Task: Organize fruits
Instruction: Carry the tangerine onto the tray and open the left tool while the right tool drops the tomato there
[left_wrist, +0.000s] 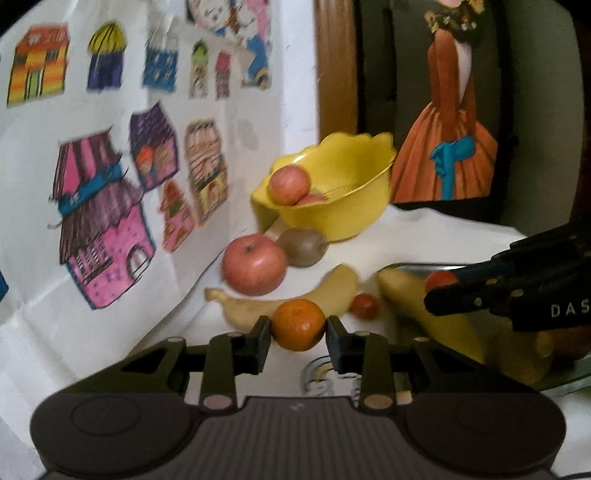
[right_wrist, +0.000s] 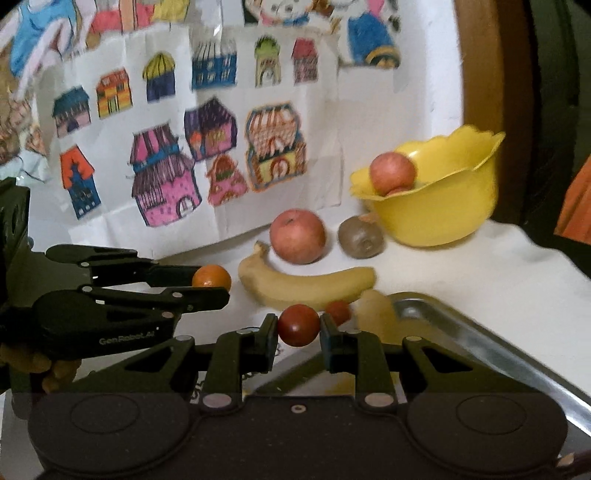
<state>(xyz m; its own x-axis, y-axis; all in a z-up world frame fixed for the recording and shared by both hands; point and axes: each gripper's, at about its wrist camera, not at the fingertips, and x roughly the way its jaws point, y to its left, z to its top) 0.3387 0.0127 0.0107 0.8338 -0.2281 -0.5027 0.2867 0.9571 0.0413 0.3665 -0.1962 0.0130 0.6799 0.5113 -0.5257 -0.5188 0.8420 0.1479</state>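
While the left gripper (left_wrist: 299, 330) pinches a round orange tangerine (left_wrist: 299, 325) between its two black fingers, the right gripper (right_wrist: 298, 326) clamps a small red cherry tomato (right_wrist: 298, 325) in the same way, each fruit touching both pads.

Taking the long yellow banana (right_wrist: 306, 288) lying on the white tablecloth (right_wrist: 480, 266) as the landmark: the held tangerine hangs just in front of its stem end in the left wrist view, hiding part of its curve. Behind the banana sits a large pinkish-red apple (right_wrist: 297, 236), and just beside that apple, nearer the bowl, lies a brown fuzzy kiwi (right_wrist: 360, 236). Further back past the kiwi stands a yellow scalloped plastic bowl (right_wrist: 443, 214), which holds another red apple (right_wrist: 392, 172) at its rim and a second reddish fruit that is mostly hidden below it. A second small red tomato (right_wrist: 338, 312) rests on the cloth, touching or just beside the banana's blunt tip.

On the far side of that tip from the stem lies a shiny metal tray (right_wrist: 461, 332), with a second yellow banana (left_wrist: 424, 310) lying in it; the held tomato hangs by the tray's near corner. Behind everything, a white paper sheet with coloured drawings of houses (right_wrist: 166, 177) leans as a backdrop.
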